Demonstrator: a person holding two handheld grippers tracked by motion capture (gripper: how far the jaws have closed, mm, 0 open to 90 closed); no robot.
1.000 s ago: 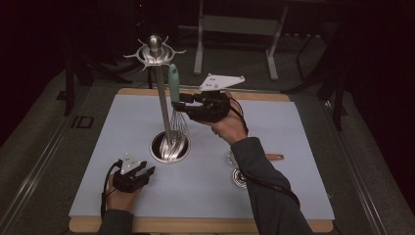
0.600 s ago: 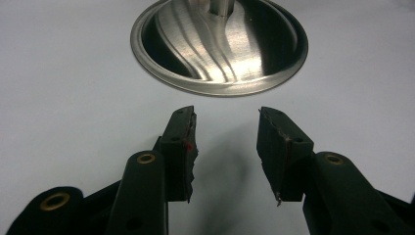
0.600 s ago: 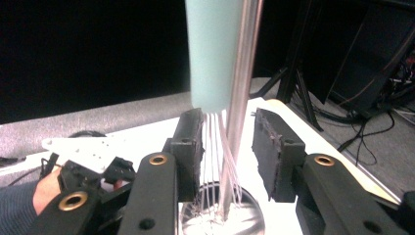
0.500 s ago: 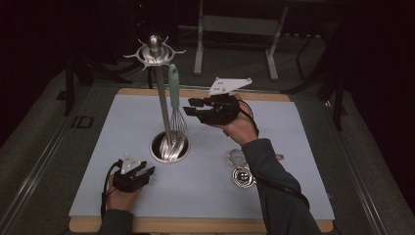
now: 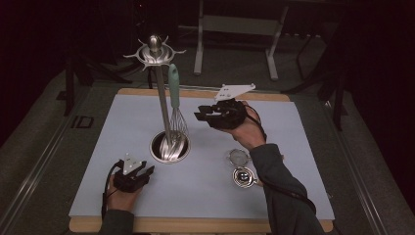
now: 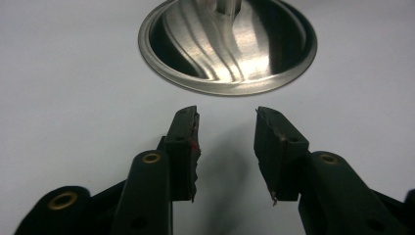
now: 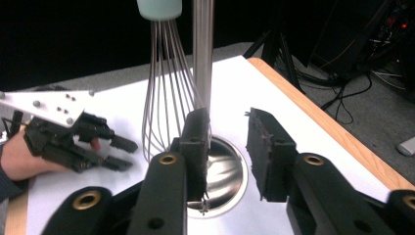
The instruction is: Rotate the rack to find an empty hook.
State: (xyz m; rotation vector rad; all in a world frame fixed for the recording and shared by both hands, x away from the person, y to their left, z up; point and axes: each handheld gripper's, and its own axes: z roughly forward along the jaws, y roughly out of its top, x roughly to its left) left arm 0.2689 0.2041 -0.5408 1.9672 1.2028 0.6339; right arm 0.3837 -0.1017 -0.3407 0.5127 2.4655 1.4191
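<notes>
The wire balloon whisk with the mint-green handle (image 5: 175, 105) hangs upright, long axis vertical, from the hooked crown of the steel utensil stand (image 5: 161, 98), just left of your right gripper (image 5: 205, 116), the nearer one. Its jaws have just been closing, stand apart and hold nothing. Your left gripper (image 5: 145, 172) rests empty, jaws apart, on the pale blue mat (image 5: 205, 196) before the stand's round steel base (image 6: 227, 46); dark room beyond.

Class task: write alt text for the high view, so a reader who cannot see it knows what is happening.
The right gripper, jaws open and empty, hovers beside a teal-handled whisk hanging on a steel utensil stand on a pale mat. The left gripper rests open near the stand's round base; two small metal utensils lie by the right forearm.
</notes>
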